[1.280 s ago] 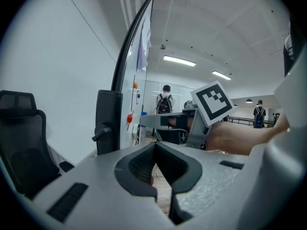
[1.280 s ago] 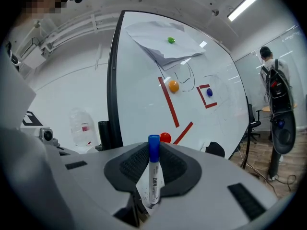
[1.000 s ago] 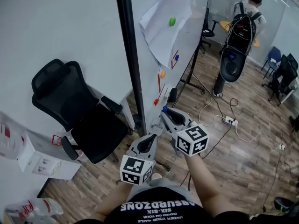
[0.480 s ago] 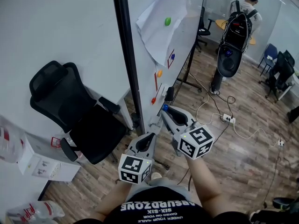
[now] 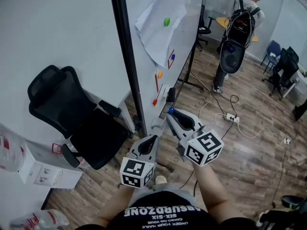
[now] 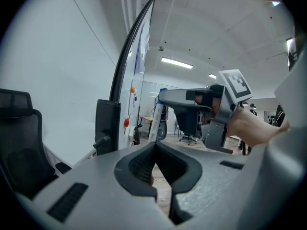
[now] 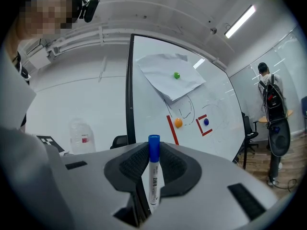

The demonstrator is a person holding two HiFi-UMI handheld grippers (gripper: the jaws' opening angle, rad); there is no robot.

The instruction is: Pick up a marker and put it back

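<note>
**While the marker [image 7: 153,174] is gripped, carry it back with care**

Because the right gripper [image 7: 152,169] has its fingers [image 7: 128,169] closed narrowly on the marker, the job now looks like the return leg. The marker sits crosswise, with the blue cap above the fingers and the white barrel hanging below them. The whiteboard [image 7: 216,114] lies ahead of the fingertips, well apart. The best way, I judge, is to bring the barrel's low end to its resting place first and grip firmly until the barrel is borne. Then part the fingers just enough to clear it and draw straight back. That long barrel below the fingers could catch, so a slow approach suits. The left gripper [image 6: 154,152] sits beside, its fingers [image 6: 136,164] pressed together on nothing.
</note>
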